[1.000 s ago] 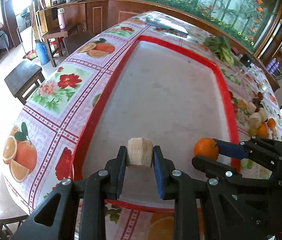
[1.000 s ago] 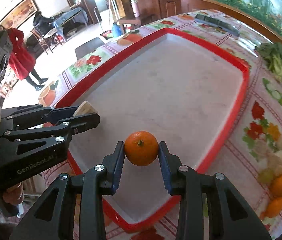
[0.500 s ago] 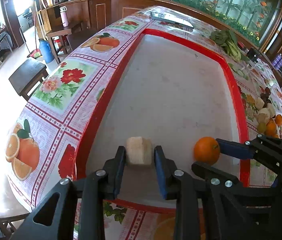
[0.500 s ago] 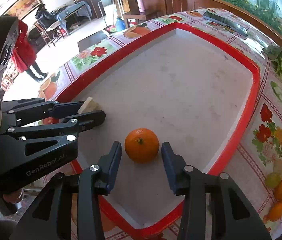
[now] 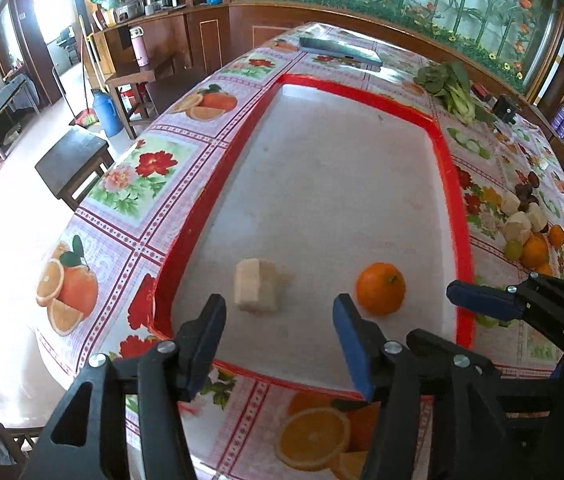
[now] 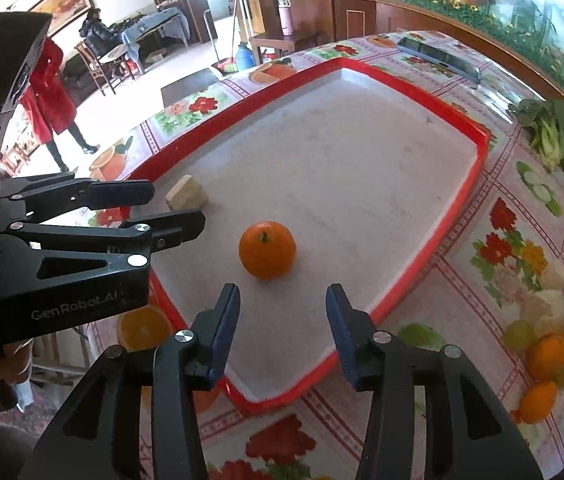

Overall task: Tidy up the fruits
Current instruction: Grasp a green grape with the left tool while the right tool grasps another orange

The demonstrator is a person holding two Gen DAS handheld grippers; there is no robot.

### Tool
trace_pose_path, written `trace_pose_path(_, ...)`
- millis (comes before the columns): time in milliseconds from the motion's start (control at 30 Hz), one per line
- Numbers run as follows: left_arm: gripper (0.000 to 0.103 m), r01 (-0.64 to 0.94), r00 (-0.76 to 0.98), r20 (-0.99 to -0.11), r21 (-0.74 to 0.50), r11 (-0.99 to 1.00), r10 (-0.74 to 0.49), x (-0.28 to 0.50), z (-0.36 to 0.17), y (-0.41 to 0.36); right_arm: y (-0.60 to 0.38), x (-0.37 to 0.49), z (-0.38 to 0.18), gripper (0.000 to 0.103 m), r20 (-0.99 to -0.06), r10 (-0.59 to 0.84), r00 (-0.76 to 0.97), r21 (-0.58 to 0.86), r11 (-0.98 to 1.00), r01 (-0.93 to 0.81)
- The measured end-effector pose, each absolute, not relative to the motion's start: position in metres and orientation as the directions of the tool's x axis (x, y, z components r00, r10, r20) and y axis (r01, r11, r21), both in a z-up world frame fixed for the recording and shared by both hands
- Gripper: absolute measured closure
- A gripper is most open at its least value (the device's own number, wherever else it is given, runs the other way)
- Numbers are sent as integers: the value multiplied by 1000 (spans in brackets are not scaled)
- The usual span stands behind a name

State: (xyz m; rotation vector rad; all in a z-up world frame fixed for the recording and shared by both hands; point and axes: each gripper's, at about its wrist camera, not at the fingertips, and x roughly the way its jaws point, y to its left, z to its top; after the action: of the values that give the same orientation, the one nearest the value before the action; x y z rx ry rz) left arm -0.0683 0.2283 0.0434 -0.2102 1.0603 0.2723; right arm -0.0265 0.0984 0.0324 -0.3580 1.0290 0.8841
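Two items placed: pale chunk and orange rest free in the red tray. Left gripper and right gripper have just been opening, jaws now clear and empty. The fruit pile on the cloth remains unsorted.

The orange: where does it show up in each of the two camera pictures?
Left wrist view: the orange lies right of centre, low, on the red tray.
Right wrist view: the orange lies near the centre, just ahead of the open hand-held gripper.
Shared landmark: the pale cut chunk to its left.

L hand-held gripper & R hand-held gripper: jaws just opened, empty.
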Motion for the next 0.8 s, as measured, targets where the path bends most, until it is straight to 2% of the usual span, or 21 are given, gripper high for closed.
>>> trace_pose_path(500,42,-236,497,-859,3,972,123,-58,67,156,25,-24,56,53,-800,533,275,201,670,-714)
trace_pose_path(800,38,-80,507,-861,-14,997,29,-26,65,92,-64,-2,49,49,-798,470,377,223,811,-540)
